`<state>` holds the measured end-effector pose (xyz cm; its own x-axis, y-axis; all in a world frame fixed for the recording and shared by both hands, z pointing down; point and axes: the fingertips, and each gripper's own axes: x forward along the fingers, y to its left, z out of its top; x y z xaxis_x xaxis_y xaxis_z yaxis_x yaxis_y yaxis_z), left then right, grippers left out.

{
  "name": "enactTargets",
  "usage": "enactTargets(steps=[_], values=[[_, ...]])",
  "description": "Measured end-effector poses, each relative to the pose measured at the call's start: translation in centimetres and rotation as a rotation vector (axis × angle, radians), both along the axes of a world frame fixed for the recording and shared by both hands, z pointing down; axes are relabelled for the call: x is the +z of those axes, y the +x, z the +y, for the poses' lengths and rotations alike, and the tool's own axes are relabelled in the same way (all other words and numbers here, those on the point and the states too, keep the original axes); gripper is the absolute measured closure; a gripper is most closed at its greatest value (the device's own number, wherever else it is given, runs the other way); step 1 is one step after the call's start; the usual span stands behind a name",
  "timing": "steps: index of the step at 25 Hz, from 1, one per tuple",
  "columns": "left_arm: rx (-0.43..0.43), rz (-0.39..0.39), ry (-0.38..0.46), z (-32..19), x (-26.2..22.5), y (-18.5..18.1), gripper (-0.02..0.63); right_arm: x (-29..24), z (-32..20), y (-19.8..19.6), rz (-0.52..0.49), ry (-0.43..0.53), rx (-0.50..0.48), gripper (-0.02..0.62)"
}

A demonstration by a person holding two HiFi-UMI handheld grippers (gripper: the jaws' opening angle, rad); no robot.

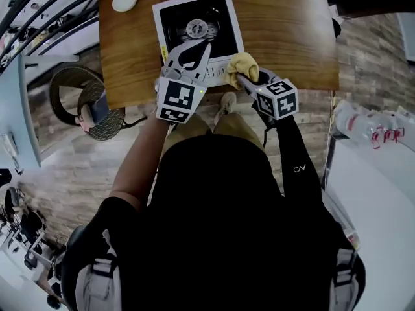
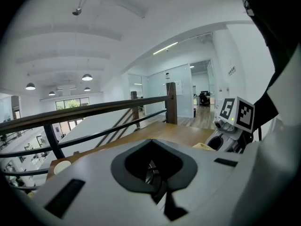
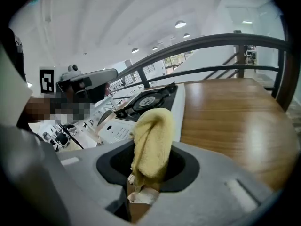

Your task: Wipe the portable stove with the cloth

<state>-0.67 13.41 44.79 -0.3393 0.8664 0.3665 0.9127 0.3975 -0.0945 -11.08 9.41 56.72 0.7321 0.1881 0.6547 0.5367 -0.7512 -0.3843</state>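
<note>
the main risk lies in the grip on the cloth (image 1: 241, 65): the right gripper (image 1: 238, 76) has its jaws closed on one end of a bunched yellow wad, and the right gripper view shows the rest of it standing free out of the jaws. dragged across the raised burner (image 1: 196, 28) and its pan supports, that loose end could snag and pull free, or simply roll so that only a small patch wipes. the portable stove (image 1: 217, 18) could also slide on the smooth wooden table (image 1: 292, 37). its front panel lies close to the table's near edge, so a stroke pulled toward the person might shove it over that edge. the left gripper (image 1: 194, 56) sits over the front panel, jaws seemingly closed on nothing. whether it presses on the stove i cannot tell, and if it does not, nothing braces the stove. the stove stands at the middle of the table with its control panel facing the person. from above it looks nearly square, perhaps a little longer front to back, and that axis leans slightly left at the far end. the cloth is at the stove's near right corner, just beside the panel, its long axis running out along the jaws toward the burner.
</note>
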Motion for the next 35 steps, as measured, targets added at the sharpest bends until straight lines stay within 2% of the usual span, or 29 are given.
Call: enactTargets(steps=[3,6,11,14,17,22,27,32,35], values=[[0.005,0.029,0.0,0.5,0.1,-0.8,0.6,0.4,0.6,-1.7,0.019,0.015,0.031,0.476],[0.0,0.039,0.001,0.4,0.2,-0.9,0.6,0.2,0.6,-1.7,0.021,0.011,0.006,0.476],[-0.067,0.031,-0.02,0.4,-0.8,0.8,0.6,-1.9,2.0,-0.4,0.028,-0.06,0.003,0.476],[-0.1,0.025,-0.067,0.7,-2.9,2.5,0.6,-4.7,4.2,1.1,0.068,-0.138,0.04,0.476],[-0.146,0.014,-0.121,1.2,-5.9,4.9,0.6,-8.3,6.7,3.1,0.104,-0.261,0.074,0.476],[-0.196,0.038,-0.214,1.7,-10.1,8.3,0.6,-15.5,9.4,7.1,0.206,-0.454,0.1,0.476],[-0.236,0.051,-0.271,2.3,-13.5,10.3,0.6,-21.6,10.3,9.1,0.217,-0.675,0.095,0.476],[-0.218,0.047,-0.34,2.6,-16.6,10.6,0.6,-24.9,10.4,10.0,0.267,-0.737,0.112,0.476],[-0.219,0.045,-0.346,2.8,-16.9,11.0,0.6,-24.9,10.6,10.2,0.271,-0.73,0.133,0.476]])
